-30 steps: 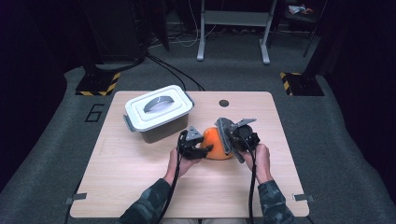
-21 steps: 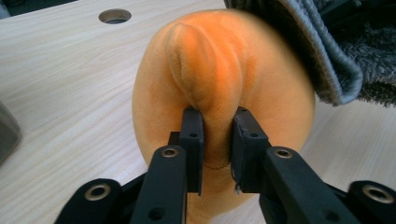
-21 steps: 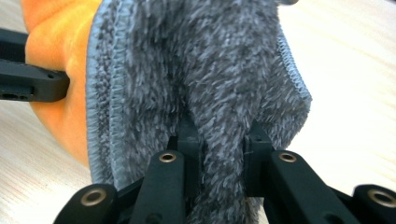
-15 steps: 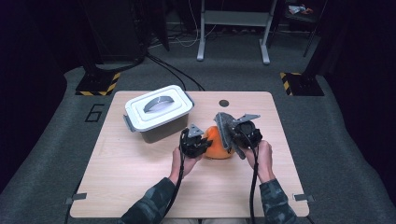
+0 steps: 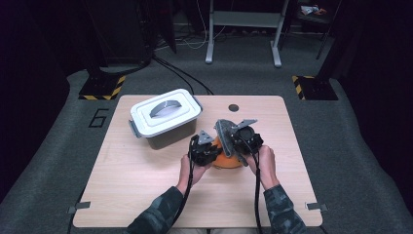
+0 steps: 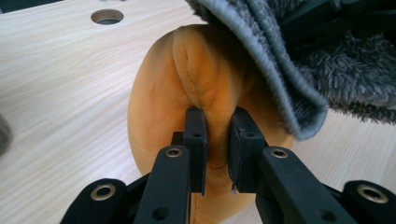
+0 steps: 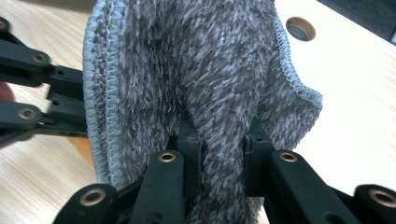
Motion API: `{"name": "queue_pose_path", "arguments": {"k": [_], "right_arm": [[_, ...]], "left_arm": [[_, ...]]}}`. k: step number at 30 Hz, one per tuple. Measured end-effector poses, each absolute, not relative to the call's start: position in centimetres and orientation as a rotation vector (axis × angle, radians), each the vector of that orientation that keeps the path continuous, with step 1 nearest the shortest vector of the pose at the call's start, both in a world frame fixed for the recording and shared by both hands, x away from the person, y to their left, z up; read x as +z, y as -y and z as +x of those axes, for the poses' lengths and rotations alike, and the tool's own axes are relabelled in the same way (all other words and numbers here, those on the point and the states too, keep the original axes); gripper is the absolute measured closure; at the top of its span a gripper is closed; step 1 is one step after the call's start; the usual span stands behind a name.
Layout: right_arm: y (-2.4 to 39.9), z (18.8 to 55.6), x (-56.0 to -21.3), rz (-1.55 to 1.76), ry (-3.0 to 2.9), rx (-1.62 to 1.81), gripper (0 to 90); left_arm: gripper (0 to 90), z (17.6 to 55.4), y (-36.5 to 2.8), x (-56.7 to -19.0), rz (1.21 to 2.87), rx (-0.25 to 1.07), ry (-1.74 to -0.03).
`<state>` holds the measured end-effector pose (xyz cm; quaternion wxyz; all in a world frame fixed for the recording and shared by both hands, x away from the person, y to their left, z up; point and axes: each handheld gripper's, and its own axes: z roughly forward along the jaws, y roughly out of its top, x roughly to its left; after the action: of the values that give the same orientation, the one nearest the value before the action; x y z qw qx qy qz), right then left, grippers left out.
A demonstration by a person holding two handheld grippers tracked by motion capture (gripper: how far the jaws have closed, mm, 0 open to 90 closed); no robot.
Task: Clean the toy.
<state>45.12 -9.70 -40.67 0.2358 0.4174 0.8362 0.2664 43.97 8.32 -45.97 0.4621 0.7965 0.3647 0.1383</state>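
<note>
My left gripper [image 6: 215,135] has just closed and now pinches a soft fold of the orange plush cloth [image 6: 187,93], a smooth, velvety piece bunched into a rounded mound on the wooden table [image 5: 146,195], near its middle and just right of the lidded grey box [image 5: 165,117]. My right gripper [image 7: 219,140] clamps the grey cloth [image 7: 196,60], shaggy with a stitched hem, draped over the orange one.

Fuzzy grey cloth [image 7: 187,70], smooth orange plush [image 6: 159,107], matt wooden table [image 5: 146,195].
</note>
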Motion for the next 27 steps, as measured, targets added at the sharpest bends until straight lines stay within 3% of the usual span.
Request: {"name": "queue_pose_path", "arguments": {"k": [14,27], "right_arm": [[13.8,45.9,-44.1,1.339,-2.296,0.675,74.2],[15.0,46.6,-47.9,1.461,-2.330,0.591,74.2]], "left_arm": [[78.5,44.0,-8.5,-46.6,1.949,0.331,-0.889],[78.4,43.9,-8.8,-46.8,1.941,0.336,-0.884]]}}
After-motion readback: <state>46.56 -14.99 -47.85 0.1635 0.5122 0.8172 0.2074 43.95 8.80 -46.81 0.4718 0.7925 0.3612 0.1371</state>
